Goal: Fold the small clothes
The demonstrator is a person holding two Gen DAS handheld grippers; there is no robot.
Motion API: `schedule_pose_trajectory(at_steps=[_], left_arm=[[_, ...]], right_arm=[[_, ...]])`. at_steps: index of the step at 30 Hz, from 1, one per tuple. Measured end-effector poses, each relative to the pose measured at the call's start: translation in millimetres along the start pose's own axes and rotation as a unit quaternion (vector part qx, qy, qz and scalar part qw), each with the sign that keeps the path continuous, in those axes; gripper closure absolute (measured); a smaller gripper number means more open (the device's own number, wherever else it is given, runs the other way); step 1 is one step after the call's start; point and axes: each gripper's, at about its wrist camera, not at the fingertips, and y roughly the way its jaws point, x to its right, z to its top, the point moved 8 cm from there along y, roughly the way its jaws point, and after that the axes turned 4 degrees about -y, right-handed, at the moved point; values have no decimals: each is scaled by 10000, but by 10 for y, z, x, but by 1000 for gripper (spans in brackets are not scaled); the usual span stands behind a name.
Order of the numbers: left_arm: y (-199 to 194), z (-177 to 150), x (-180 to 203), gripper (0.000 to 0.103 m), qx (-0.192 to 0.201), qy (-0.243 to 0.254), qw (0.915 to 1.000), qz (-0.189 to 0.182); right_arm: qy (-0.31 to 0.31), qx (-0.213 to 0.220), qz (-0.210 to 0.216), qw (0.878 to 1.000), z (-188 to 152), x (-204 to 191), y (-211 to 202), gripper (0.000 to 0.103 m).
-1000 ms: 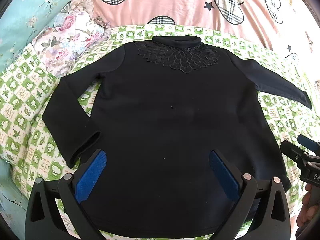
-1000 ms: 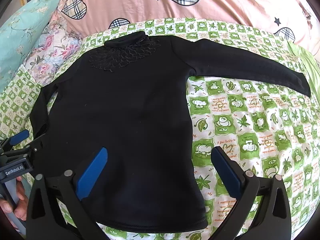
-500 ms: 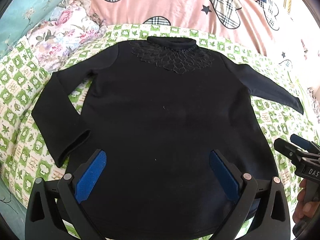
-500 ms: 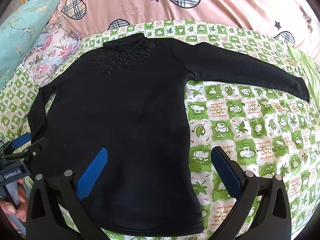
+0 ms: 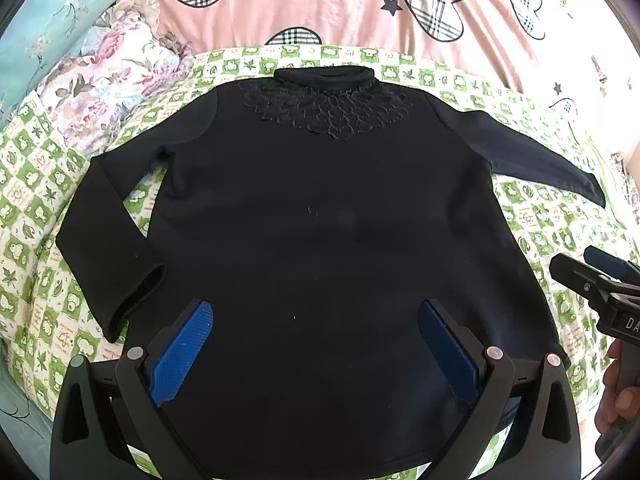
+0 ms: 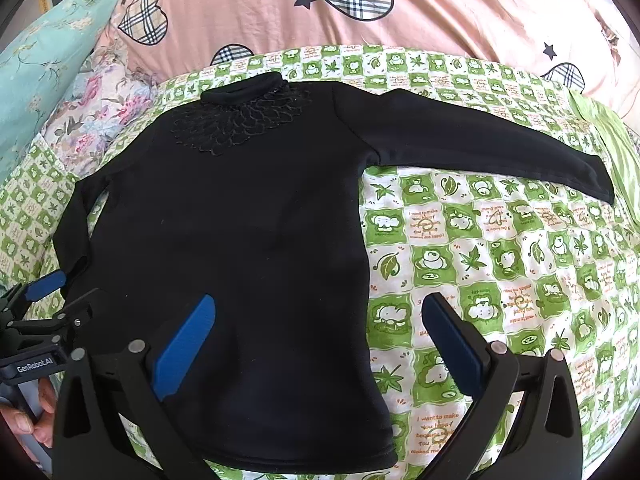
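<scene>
One black top [image 5: 320, 248] lies face up and flat on the green checked quilt [image 6: 500, 248], collar toward the pink heart-print bedding [image 6: 400, 12], one sleeve bent in beside the body, the other stretched straight out from it. It looks soft, light and limp to me, likely to sag and crease rather than slip; the stretched sleeve's cuff [image 6: 596, 180] or the hem corners seem the sensible places to pinch. Both claws hang over the top's lower half with fingers spread wide, holding nothing: left gripper [image 5: 316, 344], right gripper [image 6: 320, 332]. No boxes or baskets show anywhere near the top.
</scene>
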Motion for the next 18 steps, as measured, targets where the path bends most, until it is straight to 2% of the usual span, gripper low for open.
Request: schedule_pose_trajectory(at_steps=[18], left_arm=[[-14,37,78,0,20,89,10000,-2]], right_arm=[[185,51,233,9995,32,54,9,0]])
